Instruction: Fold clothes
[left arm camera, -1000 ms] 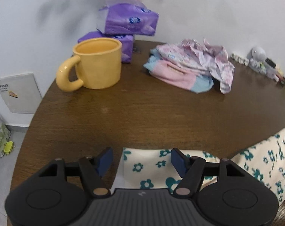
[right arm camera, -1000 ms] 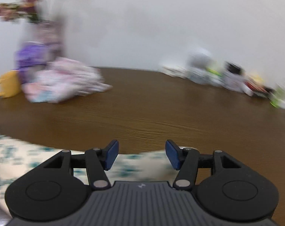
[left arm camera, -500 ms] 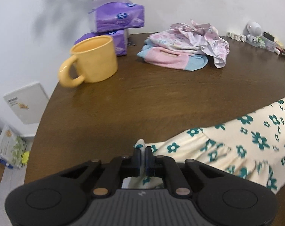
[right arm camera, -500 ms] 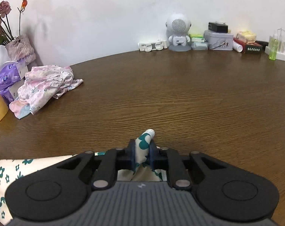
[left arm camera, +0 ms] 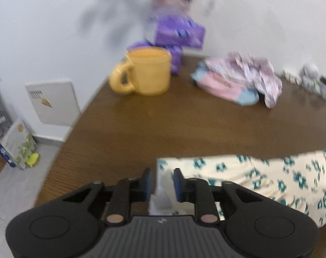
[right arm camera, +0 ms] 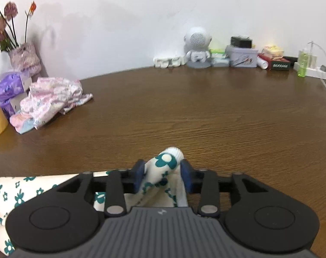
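A cream garment with teal flowers (left arm camera: 270, 176) lies along the near edge of the brown round table (left arm camera: 184, 124). My left gripper (left arm camera: 162, 179) stands partly open over the garment's left corner, and the cloth sits loose between the blue pads. In the right wrist view, my right gripper (right arm camera: 163, 172) is also partly open, with a bunched fold of the same garment (right arm camera: 166, 159) poking up between its fingers. The rest of the cloth trails off to the left (right arm camera: 16, 189).
A yellow mug (left arm camera: 150, 75), purple tissue packs (left arm camera: 179, 32) and a pile of pink clothes (left arm camera: 234, 79) sit at the back left. A flower vase (right arm camera: 25, 58), a white figurine (right arm camera: 197, 47) and small boxes (right arm camera: 242, 56) line the wall.
Half a second ago both grippers were shut on the flowered garment. Both pairs of fingers have since parted and the cloth lies slack between them. The left view has shifted and is blurred.
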### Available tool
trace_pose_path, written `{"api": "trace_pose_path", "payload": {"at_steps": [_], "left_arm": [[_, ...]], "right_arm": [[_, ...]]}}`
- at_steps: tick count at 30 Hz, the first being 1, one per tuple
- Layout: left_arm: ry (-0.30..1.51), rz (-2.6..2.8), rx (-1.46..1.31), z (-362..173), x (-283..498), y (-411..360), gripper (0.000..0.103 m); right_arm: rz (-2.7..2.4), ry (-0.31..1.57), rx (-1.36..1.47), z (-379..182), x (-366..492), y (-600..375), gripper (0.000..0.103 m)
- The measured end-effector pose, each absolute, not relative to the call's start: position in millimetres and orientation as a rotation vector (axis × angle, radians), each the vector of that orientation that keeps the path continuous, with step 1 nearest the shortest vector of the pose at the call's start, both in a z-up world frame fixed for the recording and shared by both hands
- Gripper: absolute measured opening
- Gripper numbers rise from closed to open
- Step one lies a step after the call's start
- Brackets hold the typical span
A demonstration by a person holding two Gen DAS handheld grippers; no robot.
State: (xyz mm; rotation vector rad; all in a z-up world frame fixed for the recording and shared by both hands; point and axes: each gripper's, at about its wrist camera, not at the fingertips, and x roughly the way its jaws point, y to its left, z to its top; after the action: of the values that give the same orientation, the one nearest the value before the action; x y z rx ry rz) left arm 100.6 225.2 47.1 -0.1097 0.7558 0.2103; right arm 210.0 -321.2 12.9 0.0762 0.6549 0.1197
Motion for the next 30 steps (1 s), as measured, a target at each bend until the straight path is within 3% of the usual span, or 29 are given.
{"api": "trace_pose_path", "payload": {"at_steps": [5,9,15,17,20,24,26,30], "left_arm": [[0.671,0.111,-0.106,66,101,206,0.041],[0.706,-0.063,-0.064,56,125,164,0.043],[0.79,-0.101,0.014,24,150,130,0.041],[0.794,-0.069,0.032,14,149,133,0.034],[0.754,-0.042,0.009,9,139,143,0.032],[0.695,-0.004,-0.025,3,126,147,0.032],[0.67,0.014,-0.048,3,122,148,0.032],[0.63,0.05,-0.109,1,116,152,0.032]], "right_arm": [[0.135,0.563,0.008,34,186,-312,0.039],[0.251,0.55,-0.058,38,180,-279,0.047],[0.339,0.605,-0.132,19,191,-240,0.047],[0.368,0.623,-0.157,13,194,-228,0.047],[0.37,0.642,-0.162,5,198,-228,0.047],[0.324,0.658,-0.13,-2,200,-252,0.035],[0.301,0.665,-0.114,-6,201,-263,0.02],[0.285,0.651,-0.129,-11,199,-270,0.019]]}}
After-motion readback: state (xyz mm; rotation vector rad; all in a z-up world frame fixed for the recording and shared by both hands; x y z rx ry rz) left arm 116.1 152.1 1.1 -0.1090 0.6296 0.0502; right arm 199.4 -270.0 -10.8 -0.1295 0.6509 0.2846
